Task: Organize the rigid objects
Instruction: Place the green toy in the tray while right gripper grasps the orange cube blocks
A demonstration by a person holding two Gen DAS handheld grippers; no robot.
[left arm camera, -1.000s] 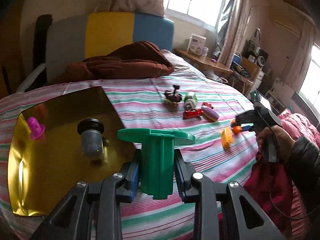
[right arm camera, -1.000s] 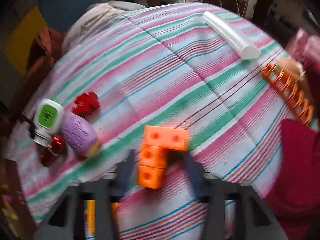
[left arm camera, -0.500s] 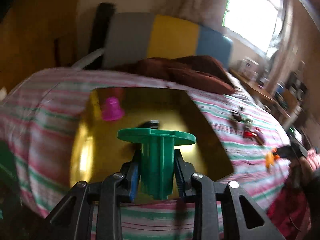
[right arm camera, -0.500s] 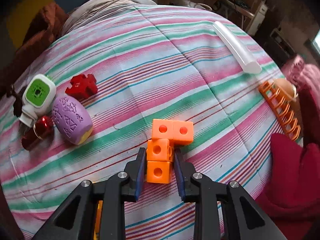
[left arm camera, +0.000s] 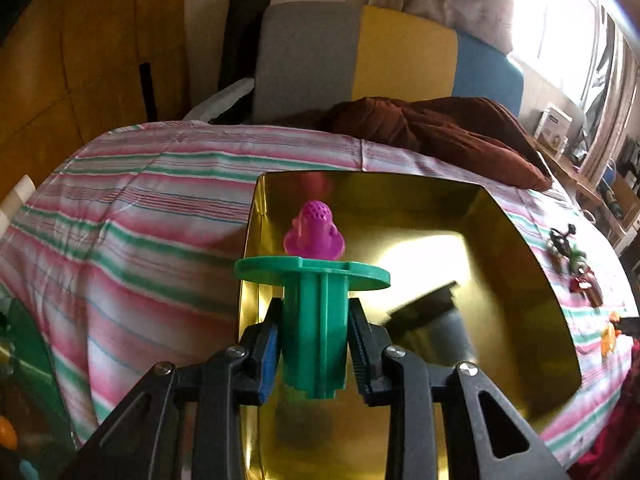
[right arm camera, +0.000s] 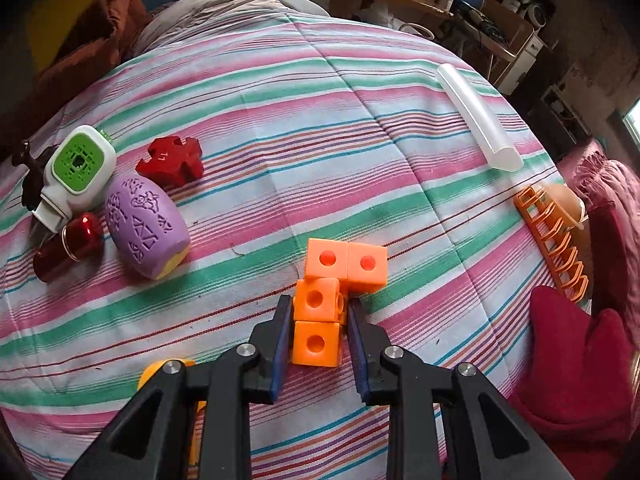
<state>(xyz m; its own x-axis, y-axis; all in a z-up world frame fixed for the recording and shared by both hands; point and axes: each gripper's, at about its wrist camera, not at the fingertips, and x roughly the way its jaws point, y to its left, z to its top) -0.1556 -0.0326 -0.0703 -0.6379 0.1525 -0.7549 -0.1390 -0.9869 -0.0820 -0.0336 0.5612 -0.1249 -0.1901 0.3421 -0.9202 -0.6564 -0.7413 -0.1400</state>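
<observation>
My left gripper is shut on a green plastic piece with a flat round top, held above the near left part of a shiny gold tray on the striped bed. In the tray stand a magenta toy and a blurred grey cylinder with a black cap. In the right wrist view my right gripper is shut on the stem of an orange block cluster resting on the bedspread.
Left of the blocks lie a purple embossed barrel, a red puzzle piece, a white-and-green bottle and a red metallic tube. A white tube and an orange rack lie right. A brown blanket is behind the tray.
The left gripper has swung left with the green piece, from beside the tray's right edge to over its near left part. The right gripper's fingers have shut on the orange blocks.
</observation>
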